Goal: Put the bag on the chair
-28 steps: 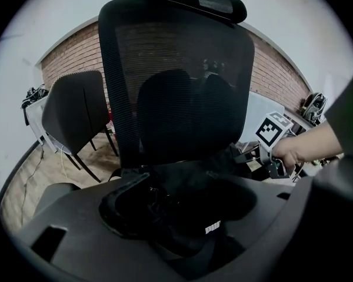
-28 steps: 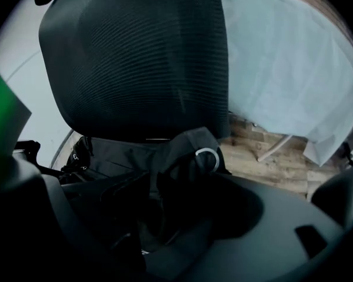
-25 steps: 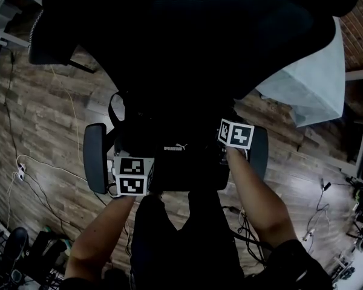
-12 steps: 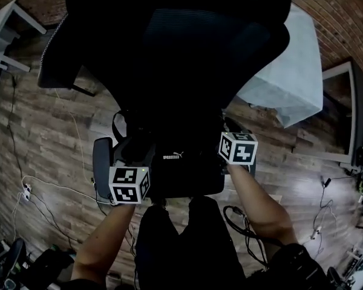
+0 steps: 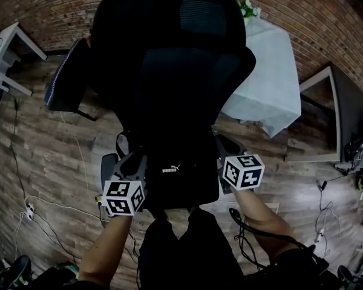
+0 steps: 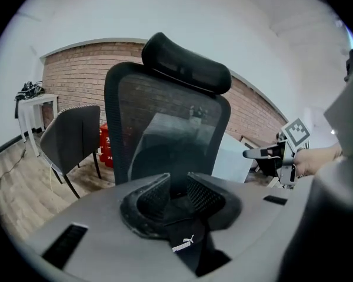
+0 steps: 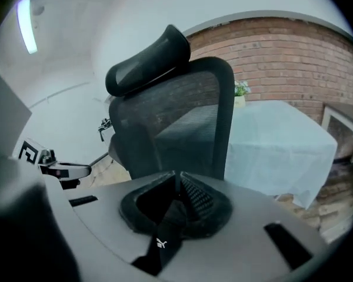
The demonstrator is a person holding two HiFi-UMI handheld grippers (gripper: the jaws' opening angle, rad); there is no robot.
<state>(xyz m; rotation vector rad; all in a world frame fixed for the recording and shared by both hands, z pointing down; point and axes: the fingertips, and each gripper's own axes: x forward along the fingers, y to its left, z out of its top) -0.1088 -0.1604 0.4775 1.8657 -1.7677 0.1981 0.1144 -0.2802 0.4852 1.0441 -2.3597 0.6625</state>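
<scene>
A black office chair [image 5: 181, 71] with a mesh back and headrest faces me. The black bag [image 5: 178, 180] with a white logo sits low in front of the chair back, between the two armrests; its underside is hidden. My left gripper [image 5: 133, 165] is at the bag's left side. In the left gripper view its jaws [image 6: 176, 185] are closing around a black logo strap [image 6: 185, 242], with a gap still visible. My right gripper [image 5: 225, 156] is at the bag's right side. Its jaws [image 7: 176, 179] are almost together, pinching the strap [image 7: 163, 234].
A table under a white cloth [image 5: 266, 77] stands right of the chair, with flowers [image 5: 248, 6] on it by the brick wall. A grey side chair [image 5: 69, 83] is at the left, a white table [image 5: 3, 53] beyond it. Cables [image 5: 36, 201] trail over the wooden floor.
The head view has tilted up, so the chair's headrest and the brick wall now show. Both marker cubes sit lower in the picture and the bag stays between them.
</scene>
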